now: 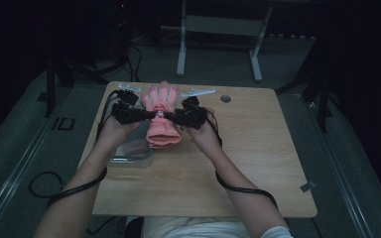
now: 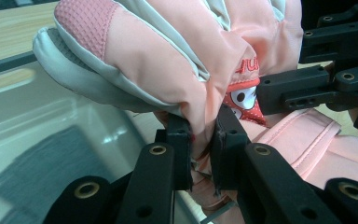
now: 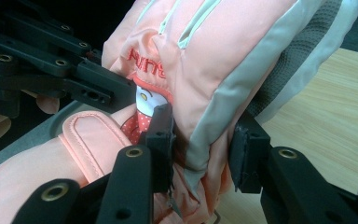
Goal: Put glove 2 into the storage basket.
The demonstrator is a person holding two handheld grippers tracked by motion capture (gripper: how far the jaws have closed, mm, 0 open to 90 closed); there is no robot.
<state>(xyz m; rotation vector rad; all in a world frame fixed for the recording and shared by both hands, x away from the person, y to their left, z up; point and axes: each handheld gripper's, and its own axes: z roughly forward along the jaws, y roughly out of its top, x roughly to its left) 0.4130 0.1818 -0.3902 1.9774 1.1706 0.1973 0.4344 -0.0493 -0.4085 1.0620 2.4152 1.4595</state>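
Note:
A pink winter glove (image 1: 161, 119) with grey trim and a small cartoon patch hangs over the back half of the wooden table (image 1: 258, 163). Its fingers point away from the person and its cuff points toward them. My left gripper (image 1: 151, 115) is shut on the glove's left side at the wrist; in the left gripper view its jaws (image 2: 203, 135) pinch a fold of the pink fabric (image 2: 158, 60). My right gripper (image 1: 172, 117) is shut on the opposite side; its jaws (image 3: 205, 140) squeeze the grey-edged side of the glove (image 3: 214, 51). The two grippers' tips nearly meet.
A clear plastic container (image 1: 131, 153) lies on the table under my left hand, and its lid shows below the glove (image 2: 51, 140). Small white parts (image 1: 198, 92) lie at the table's back edge near a round cable hole (image 1: 225, 98). Cables trail off both forearms.

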